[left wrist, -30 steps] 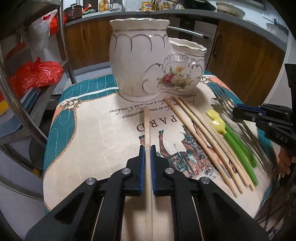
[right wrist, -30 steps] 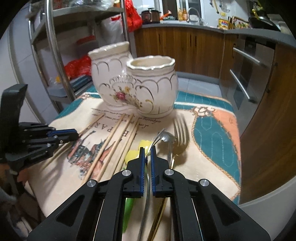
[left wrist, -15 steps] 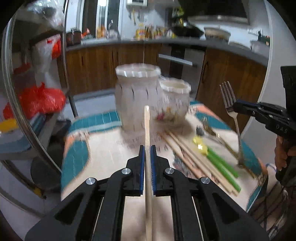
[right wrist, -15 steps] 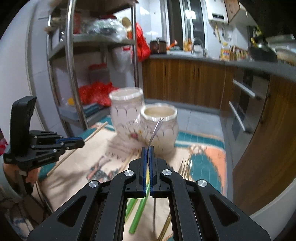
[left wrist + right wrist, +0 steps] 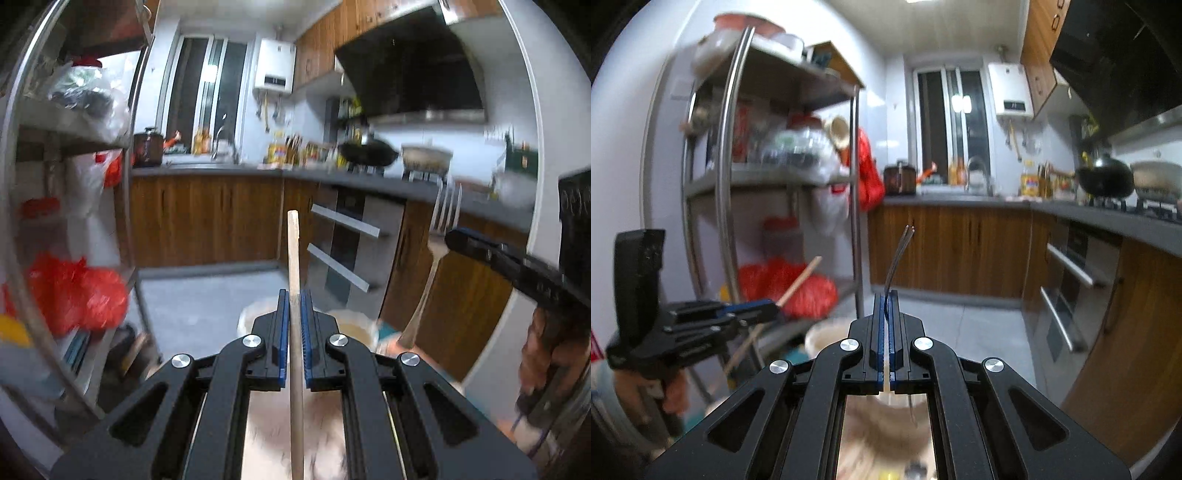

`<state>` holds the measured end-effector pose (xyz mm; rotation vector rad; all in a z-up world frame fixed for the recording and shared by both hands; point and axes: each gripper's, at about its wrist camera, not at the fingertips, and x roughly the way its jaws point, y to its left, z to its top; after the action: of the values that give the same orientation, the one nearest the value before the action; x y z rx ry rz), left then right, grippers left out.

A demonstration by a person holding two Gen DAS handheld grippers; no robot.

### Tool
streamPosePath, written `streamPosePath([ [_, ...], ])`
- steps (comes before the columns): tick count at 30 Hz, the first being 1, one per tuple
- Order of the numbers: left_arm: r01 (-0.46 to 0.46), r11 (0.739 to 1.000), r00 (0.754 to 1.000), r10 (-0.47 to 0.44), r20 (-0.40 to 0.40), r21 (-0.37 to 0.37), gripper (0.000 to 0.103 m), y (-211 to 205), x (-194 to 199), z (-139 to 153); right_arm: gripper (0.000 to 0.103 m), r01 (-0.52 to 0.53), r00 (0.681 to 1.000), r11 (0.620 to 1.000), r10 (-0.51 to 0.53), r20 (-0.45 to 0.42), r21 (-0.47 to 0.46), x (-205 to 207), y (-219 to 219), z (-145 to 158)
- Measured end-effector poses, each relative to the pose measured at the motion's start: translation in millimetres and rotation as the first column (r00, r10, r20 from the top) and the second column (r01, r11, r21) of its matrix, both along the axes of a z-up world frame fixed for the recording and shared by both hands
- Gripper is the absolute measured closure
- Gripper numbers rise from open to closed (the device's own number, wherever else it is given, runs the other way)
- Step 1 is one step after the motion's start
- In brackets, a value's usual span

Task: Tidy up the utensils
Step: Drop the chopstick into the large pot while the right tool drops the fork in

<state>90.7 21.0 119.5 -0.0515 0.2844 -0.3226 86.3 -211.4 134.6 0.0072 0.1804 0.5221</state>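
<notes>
**Left wrist view: chopstick and fork aloft over holder**

I've got the left gripper (image 5: 293, 310) clamped on a chopstick (image 5: 294, 254), the right gripper (image 5: 886, 310) pinching a fork (image 5: 897, 254), both above the ceramic holder (image 5: 354, 325). Risk: thin handles pivot btwn pads w/ fast swings, missing the holder's mouths.
</notes>
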Motion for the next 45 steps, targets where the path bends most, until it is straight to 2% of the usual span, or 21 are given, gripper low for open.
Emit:
streamPosePath([
  [3,0.0,0.999,1.0,0.001,0.031,-0.047,0.097,-2.7,32.7,16.0,0.1,-0.008,1.0,0.998,0.008,0.001,0.061,20.5,-1.7,11.5],
  [6,-0.029,0.998,0.998,0.032,0.054,-0.063,0.097,-8.8,64.3,22.9,0.1,-0.008,1.0,0.994,0.01,-0.016,0.108,41.1,-0.8,12.7],
  [10,-0.083,0.994,0.991,0.089,0.1,-0.067,0.097,-17.8,94.5,17.4,0.1,0.003,0.998,0.987,0.006,-0.057,0.16,66.8,-0.9,0.3],
  [13,-0.132,0.99,0.984,0.137,0.117,-0.053,0.097,-21.6,110.4,6.3,0.1,0.012,0.992,0.984,0.011,-0.128,0.178,84.0,-0.9,-19.1],
  [15,-0.134,0.99,0.985,0.138,0.106,-0.052,0.097,-22.9,118.0,-1.1,0.1,0.012,0.988,0.984,0.016,-0.155,0.178,85.9,0.3,-29.3],
  [23,-0.084,0.996,0.995,0.084,0.05,-0.006,0.097,-19.9,97.4,-37.1,0.1,0.003,0.965,0.99,0.034,-0.259,0.142,94.0,3.1,-68.7],
  [25,-0.095,0.995,0.995,0.093,0.047,0.026,0.097,-18.5,88.3,-45.5,0.1,0.011,0.961,0.99,0.029,-0.277,0.143,94.2,1.5,-74.6],
  [32,-0.093,0.994,0.996,0.092,0.016,0.063,0.097,-14.1,71.1,-57.5,0.1,0.037,0.941,0.988,0.016,-0.338,0.152,98.8,-2.9,-82.8],
  [37,-0.101,0.992,0.995,0.102,-0.008,0.076,0.095,-11.5,68.7,-55.1,0.1,0.048,0.94,0.989,0.002,-0.341,0.138,97.7,-3.0,-81.6],
  [38,-0.102,0.992,0.995,0.103,-0.012,0.074,0.093,-10.3,67.3,-53.9,0.097,0.049,0.939,0.99,-0.001,-0.343,0.131,97.1,-2.6,-80.9],
  [39,-0.105,0.992,0.994,0.107,-0.013,0.073,0.084,-9.3,66.6,-51.8,0.093,0.05,0.94,0.991,-0.003,-0.342,0.127,96.9,-2.2,-80.3],
  [41,-0.118,0.991,0.993,0.118,-0.01,0.068,0.053,-7.4,63.9,-47.9,0.066,0.057,0.942,0.991,-0.013,-0.336,0.119,94.2,-2.1,-77.7],
  [45,-0.123,0.99,0.992,0.123,-0.001,0.063,0.047,-5.0,51.5,-40.8,0.049,0.072,0.947,0.99,-0.029,-0.319,0.124,86.1,-6.9,-70.5],
])
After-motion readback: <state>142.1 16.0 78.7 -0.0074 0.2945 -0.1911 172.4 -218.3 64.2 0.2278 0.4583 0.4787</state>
